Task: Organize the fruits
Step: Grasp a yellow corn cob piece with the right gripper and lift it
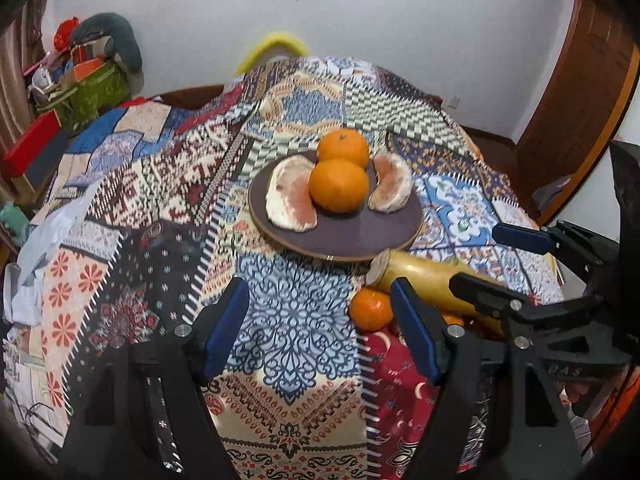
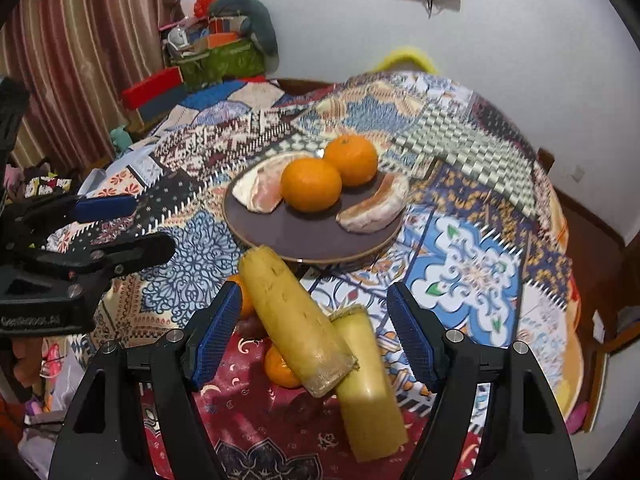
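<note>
A dark round plate (image 1: 352,236) (image 2: 304,240) on the patterned cloth holds two oranges (image 1: 339,186) (image 2: 311,190) and two peeled pomelo wedges (image 1: 290,196) (image 2: 374,210). Near its front edge lie two yellow sugarcane pieces (image 2: 296,320) (image 1: 424,276), crossed, with small oranges (image 1: 371,308) (image 2: 280,368) beside and under them. My left gripper (image 1: 320,328) is open and empty, above the cloth left of the small orange. My right gripper (image 2: 314,332) is open, its fingers on either side of the cane pieces, not touching them; it also shows in the left wrist view (image 1: 488,260).
A patchwork cloth (image 1: 160,200) covers the round table. A cluttered green bag (image 1: 96,84) and red box (image 1: 32,144) stand at the far left. A wooden door (image 1: 580,100) is at right. A yellow object (image 1: 276,46) sits behind the table.
</note>
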Tool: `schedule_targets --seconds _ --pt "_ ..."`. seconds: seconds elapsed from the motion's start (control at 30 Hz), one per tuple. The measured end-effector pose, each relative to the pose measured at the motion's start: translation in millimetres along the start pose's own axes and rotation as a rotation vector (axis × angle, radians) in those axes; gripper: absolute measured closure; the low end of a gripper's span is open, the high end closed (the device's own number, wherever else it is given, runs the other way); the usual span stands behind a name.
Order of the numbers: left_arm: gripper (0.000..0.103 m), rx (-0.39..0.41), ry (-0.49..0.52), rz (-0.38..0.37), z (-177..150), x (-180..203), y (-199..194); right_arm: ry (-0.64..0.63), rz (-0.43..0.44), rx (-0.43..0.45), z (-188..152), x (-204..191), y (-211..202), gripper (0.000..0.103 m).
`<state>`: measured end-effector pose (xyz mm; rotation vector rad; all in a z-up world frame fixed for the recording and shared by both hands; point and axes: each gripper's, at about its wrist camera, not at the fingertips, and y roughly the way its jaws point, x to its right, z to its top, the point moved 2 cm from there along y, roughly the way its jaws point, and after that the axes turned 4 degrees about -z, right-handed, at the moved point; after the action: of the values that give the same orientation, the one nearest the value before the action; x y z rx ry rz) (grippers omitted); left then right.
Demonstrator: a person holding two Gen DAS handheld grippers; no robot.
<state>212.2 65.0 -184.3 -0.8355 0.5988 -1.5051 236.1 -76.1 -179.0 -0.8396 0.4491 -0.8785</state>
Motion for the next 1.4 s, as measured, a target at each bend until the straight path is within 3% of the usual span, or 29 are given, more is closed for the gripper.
schedule_targets --seconds 0.47,0.53,0.63,1.0,1.07,1.2,1.3,1.37,1.4 --pt "0.03 -0.091 -0.033 0.001 -14.1 -9.6 36.5 -0.046 0.084 -0.073 -4.9 -4.9 31.3 0.036" --pt "0.03 -0.096 -0.033 0.004 -15.0 -10.2 38.9 -0.045 0.12 -0.069 -5.0 -5.1 29.6 0.05" --pt "0.03 -0.101 -0.037 0.007 -15.5 -11.3 40.5 -0.046 0.128 -0.065 -5.6 -5.5 27.7 0.06" --pt "0.03 -0.092 -0.031 -0.004 -15.0 -4.5 36.1 -0.004 0.082 0.006 -6.0 7.6 0.9 0.076" --pt "0.03 -0.089 -0.025 -0.01 -14.7 -0.5 35.7 0.009 0.078 0.025 -5.1 13.3 -7.7 0.101" --pt "0.03 -0.1 -0.009 -0.017 -15.7 7.5 39.9 0.01 0.087 0.026 -4.5 18.5 -16.9 0.102" --pt "0.03 -0.099 -0.003 -0.022 -16.4 12.2 40.8 0.014 0.063 -0.024 -9.4 17.4 -5.5 0.098" --pt "0.03 -0.095 -0.001 -0.022 -16.4 12.9 39.5 0.046 0.076 -0.018 -11.0 20.9 -4.2 0.092" --pt "0.03 -0.094 0.0 -0.019 -16.4 12.6 39.2 0.059 0.094 -0.02 -11.2 21.7 -3.9 0.082"
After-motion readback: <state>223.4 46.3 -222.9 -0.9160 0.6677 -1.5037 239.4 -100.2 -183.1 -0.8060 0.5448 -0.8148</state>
